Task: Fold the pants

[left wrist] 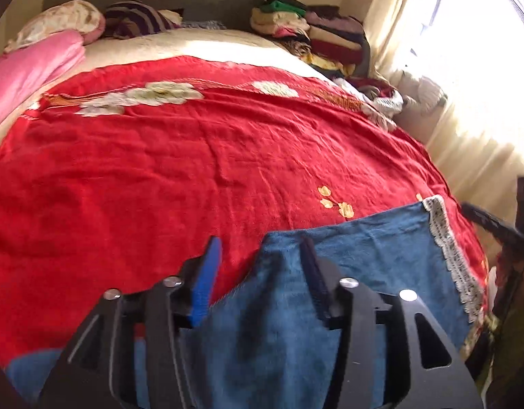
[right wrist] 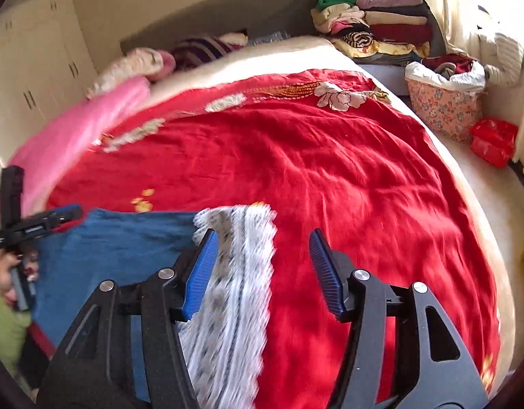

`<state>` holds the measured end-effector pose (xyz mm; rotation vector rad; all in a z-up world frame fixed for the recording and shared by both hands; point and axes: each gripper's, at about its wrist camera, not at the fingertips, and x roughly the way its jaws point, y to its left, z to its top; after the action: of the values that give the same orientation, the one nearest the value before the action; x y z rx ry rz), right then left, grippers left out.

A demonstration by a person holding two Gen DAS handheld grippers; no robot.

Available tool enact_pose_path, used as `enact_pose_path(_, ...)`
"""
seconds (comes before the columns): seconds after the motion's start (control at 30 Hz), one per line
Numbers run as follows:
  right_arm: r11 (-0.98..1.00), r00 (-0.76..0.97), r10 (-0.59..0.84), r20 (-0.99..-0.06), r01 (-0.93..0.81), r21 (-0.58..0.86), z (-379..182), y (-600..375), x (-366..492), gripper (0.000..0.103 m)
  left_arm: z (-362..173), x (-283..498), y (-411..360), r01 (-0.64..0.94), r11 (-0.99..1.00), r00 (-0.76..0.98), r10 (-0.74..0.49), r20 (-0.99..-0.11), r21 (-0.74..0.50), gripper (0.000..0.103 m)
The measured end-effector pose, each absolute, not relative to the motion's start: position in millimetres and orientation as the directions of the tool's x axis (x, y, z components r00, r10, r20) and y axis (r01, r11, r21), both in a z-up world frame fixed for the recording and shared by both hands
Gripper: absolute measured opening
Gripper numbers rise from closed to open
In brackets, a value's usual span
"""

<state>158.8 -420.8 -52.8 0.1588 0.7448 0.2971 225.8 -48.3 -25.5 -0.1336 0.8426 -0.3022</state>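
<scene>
Both grippers are let go: left gripper (left wrist: 260, 259) and right gripper (right wrist: 262, 255) gape over the blue pants (left wrist: 357, 238), lace hem (right wrist: 234, 259) at 12 o'clock. Pants lie flat on the red bedspread (right wrist: 330, 156); looks at least partly folded, maybe another fold left.

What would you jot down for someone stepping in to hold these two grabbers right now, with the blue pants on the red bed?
Left gripper: open, holding nothing, above the left side of the blue pants.
Right gripper: open, holding nothing, above the white lace trim at the pants' right edge.
Pants: lying flat on the red bedspread, at the near edge of the bed, not gripped.
Done: the pants look laid down in a flat, roughly rectangular shape; how many folds are already in, I cannot tell.
Left: check the shape, then grip the edges again for any further fold and smooth it.
</scene>
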Motion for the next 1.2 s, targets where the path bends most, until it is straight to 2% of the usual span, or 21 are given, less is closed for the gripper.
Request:
enact_pose_path(0.1, 0.938, 0.695, 0.342, -0.632, -0.215, 0.271, -53, -424, 128, 0.051, -14, 204, -46, 0.218, 0.945, 0.65, -0.326, -0.686, -0.242, 0.057)
enact_pose_path(0.13, 0.937, 0.695, 0.344, -0.632, -0.213, 0.277, -54, -423, 122, 0.052, -10, 194, -46, 0.226, 0.945, 0.656, -0.328, -0.68, -0.238, 0.062)
enact_pose_path(0.2, 0.93, 0.694, 0.36, -0.624, -0.212, 0.301, -56, -423, 102, 0.052, -5, 179, -45, 0.233, 0.943, 0.667, -0.331, -0.667, -0.236, 0.08)
enact_pose_path(0.33, 0.924, 0.695, 0.37, -0.617, -0.204, 0.324, -62, -423, 73, 0.059, -1, 152, -43, 0.242, 0.944, 0.674, -0.331, -0.661, -0.225, 0.082)
enact_pose_path(0.47, 0.921, 0.675, 0.37, -0.639, -0.175, 0.348, -77, -418, 53, 0.06, 1, 121, -37, 0.24, 0.952, 0.685, -0.306, -0.661, -0.192, 0.082)
enact_pose_path(0.57, 0.924, 0.665, 0.362, -0.653, -0.166, 0.344, -83, -415, 48, 0.06, -1, 104, -29, 0.232, 0.955, 0.681, -0.295, -0.671, -0.185, 0.095)
enact_pose_path(0.77, 0.928, 0.591, 0.36, -0.721, -0.149, 0.341, -103, -406, 57, 0.06, -12, 86, -4, 0.157, 0.98, 0.68, -0.2, -0.705, -0.126, 0.095)
enact_pose_path(0.87, 0.934, 0.551, 0.352, -0.757, -0.147, 0.327, -119, -398, 65, 0.047, -30, 90, 8, 0.079, 0.996, 0.657, -0.086, -0.749, -0.045, 0.095)
enact_pose_path(0.9, 0.934, 0.556, 0.351, -0.753, -0.158, 0.319, -116, -396, 64, 0.03, -37, 92, 13, 0.055, 0.998, 0.648, -0.055, -0.76, -0.026, 0.095)
enact_pose_path(0.93, 0.939, 0.569, 0.34, -0.749, -0.162, 0.302, -112, -396, 61, 0.018, -43, 94, 18, 0.041, 0.999, 0.637, -0.046, -0.77, -0.025, 0.095)
enact_pose_path(1.03, 0.955, 0.598, 0.295, -0.745, -0.167, 0.245, -102, -394, 50, 0.013, -52, 95, 25, 0.044, 0.998, 0.63, -0.058, -0.774, -0.039, 0.095)
enact_pose_path(1.2, 0.98, 0.59, 0.198, -0.782, -0.148, 0.136, -109, -382, 45, 0.017, -51, 94, 30, 0.056, 0.997, 0.632, -0.069, -0.772, -0.043, 0.095)
